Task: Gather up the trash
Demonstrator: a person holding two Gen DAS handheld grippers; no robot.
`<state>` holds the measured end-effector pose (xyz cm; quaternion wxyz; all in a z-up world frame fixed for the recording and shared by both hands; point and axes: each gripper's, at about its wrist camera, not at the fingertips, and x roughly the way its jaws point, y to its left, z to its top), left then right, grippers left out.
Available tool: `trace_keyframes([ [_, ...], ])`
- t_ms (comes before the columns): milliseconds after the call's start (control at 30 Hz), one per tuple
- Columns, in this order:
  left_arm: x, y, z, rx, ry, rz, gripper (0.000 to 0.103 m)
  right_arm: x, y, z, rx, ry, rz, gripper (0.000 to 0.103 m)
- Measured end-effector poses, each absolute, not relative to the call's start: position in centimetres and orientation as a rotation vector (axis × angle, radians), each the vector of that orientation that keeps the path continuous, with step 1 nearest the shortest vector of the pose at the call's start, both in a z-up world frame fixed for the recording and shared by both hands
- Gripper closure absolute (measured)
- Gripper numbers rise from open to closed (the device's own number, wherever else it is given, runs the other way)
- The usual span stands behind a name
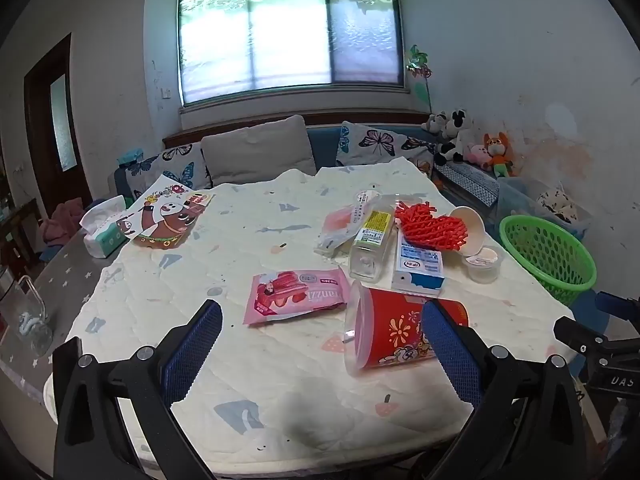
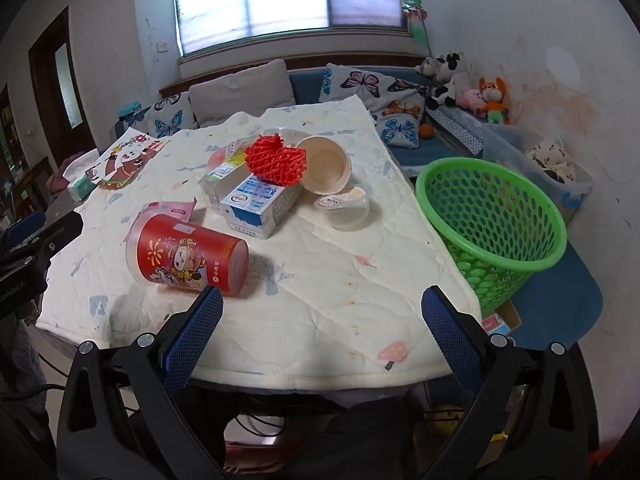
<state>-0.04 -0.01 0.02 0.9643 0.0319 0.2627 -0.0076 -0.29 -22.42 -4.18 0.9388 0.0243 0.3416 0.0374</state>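
Observation:
Trash lies on a quilted white table cover [image 1: 248, 240]. A red cup [image 1: 394, 330] [image 2: 188, 258] lies on its side, nearest both grippers. A pink snack wrapper [image 1: 298, 296] lies left of it. Behind are a blue-white milk carton [image 1: 420, 270] [image 2: 260, 204], a clear bottle [image 1: 370, 246], red foam netting [image 1: 434, 228] [image 2: 276, 160], a paper cup [image 2: 326, 164] and a small pudding cup [image 1: 484, 264] [image 2: 346, 206]. A green basket [image 1: 546, 256] [image 2: 494, 220] stands off the table's right edge. My left gripper [image 1: 322, 344] is open, its right finger over the red cup. My right gripper [image 2: 322, 332] is open and empty.
A tissue pack [image 1: 102, 228] and a cartoon bag [image 1: 166, 216] lie at the table's far left. A glass jar [image 1: 28, 320] stands at the left edge. A sofa with butterfly cushions [image 2: 372, 84] and plush toys [image 2: 480, 88] lies behind. A blue stool [image 2: 560, 304] holds the basket.

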Motion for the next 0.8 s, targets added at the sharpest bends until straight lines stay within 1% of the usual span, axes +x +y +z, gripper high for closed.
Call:
trace_keyframes([
  [800, -0.56, -0.46, -0.37, 0.06, 0.539, -0.026, 0.006, -0.05, -22.74, -4.28, 0.049, 0.701, 0.074, 0.004],
])
